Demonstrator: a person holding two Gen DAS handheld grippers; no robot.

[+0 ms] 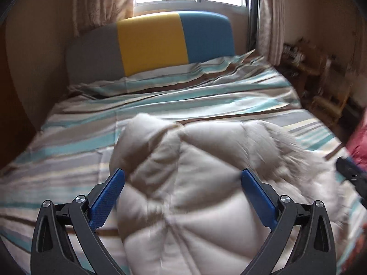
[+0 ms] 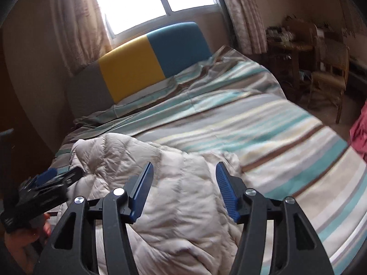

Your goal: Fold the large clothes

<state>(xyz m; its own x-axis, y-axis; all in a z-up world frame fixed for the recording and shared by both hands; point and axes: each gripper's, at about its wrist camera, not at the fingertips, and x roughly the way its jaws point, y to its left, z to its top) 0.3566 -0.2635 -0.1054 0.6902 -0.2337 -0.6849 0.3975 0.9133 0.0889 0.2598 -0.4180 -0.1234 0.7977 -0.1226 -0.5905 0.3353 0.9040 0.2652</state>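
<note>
A white quilted down jacket (image 1: 183, 194) with a fur trim (image 1: 286, 146) lies bunched on the striped bedcover (image 1: 80, 142). My left gripper (image 1: 182, 176) hovers over it with its blue fingers (image 1: 107, 197) wide apart. The jacket bulges between them, and no pad visibly presses on it. In the right wrist view the same jacket (image 2: 183, 206) spreads under my right gripper (image 2: 183, 167), whose jaws stand apart with no fabric pinched. The left gripper (image 2: 45, 183) shows at the jacket's left edge, held by a hand (image 2: 23, 236). The right gripper's dark body (image 1: 351, 171) shows at the far right.
The bed has a grey, yellow and blue headboard (image 2: 137, 64) under a bright window (image 2: 149, 0) with curtains. A red garment (image 2: 360, 133) lies at the bed's right edge. A wooden chair (image 2: 328, 73) and cluttered table (image 2: 289, 43) stand to the right of the bed.
</note>
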